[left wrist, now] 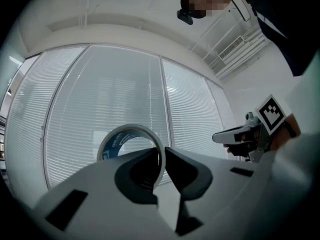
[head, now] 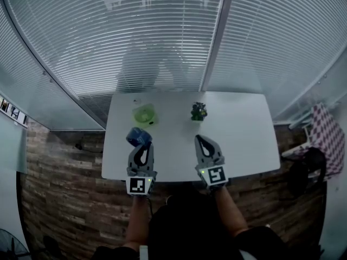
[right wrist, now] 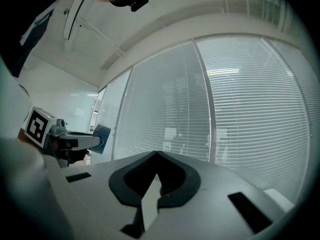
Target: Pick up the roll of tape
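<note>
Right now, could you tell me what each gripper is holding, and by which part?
The left gripper pinches the tape roll by its band; right gripper holds nothing.

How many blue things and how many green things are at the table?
Blue: 1, the roll of tape in the left gripper.
Green: 2, a light green round thing and a small dark green thing.
Total: 3.

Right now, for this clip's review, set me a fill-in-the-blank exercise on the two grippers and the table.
1. The left gripper clamps the roll of tape, whose inner face is ____.
2. The right gripper has its jaws ____, with nothing between them.
3. In the head view, on the white table, the small plant stands to the ____ of the light-green round object.
Missing words: blue; shut; right.
</note>
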### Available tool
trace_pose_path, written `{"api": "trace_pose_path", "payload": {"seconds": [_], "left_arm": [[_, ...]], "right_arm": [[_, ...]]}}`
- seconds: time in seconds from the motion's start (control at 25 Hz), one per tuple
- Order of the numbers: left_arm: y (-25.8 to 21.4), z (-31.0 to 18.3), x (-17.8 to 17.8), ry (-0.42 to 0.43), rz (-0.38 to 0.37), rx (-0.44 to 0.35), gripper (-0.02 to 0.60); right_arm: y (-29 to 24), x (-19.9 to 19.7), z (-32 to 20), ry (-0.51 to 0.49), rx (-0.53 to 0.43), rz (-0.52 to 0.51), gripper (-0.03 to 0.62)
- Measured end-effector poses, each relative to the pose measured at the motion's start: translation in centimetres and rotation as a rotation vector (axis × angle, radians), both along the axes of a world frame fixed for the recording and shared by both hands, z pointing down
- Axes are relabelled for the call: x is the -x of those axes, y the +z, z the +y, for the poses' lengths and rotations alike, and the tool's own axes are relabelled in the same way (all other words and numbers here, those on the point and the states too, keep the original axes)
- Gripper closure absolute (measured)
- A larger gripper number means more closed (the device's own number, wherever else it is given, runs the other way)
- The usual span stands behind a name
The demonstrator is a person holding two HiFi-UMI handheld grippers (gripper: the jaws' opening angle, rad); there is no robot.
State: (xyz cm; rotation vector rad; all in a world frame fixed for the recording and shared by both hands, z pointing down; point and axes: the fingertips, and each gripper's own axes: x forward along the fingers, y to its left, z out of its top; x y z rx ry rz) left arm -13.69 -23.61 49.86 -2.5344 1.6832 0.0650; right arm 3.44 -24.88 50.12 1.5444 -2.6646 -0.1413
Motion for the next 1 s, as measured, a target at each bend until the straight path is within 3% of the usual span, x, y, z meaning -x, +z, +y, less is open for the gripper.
{"api": "trace_pose_path", "payload": {"seconds": [0.52, 1.0], "left_arm": [[0.0, -0.1, 0.5, 0.0, 0.035, 0.016, 0.54], [0.5, 0.1, 0.7, 0.018, 0.023, 0.016, 0.54]], "right_arm": [[-0.5, 0.6, 0.0, -0.017, 0.0, 0.005, 0.588], [-0.5, 0.9, -0.1, -0.011, -0.003, 0.002, 0.588]]}}
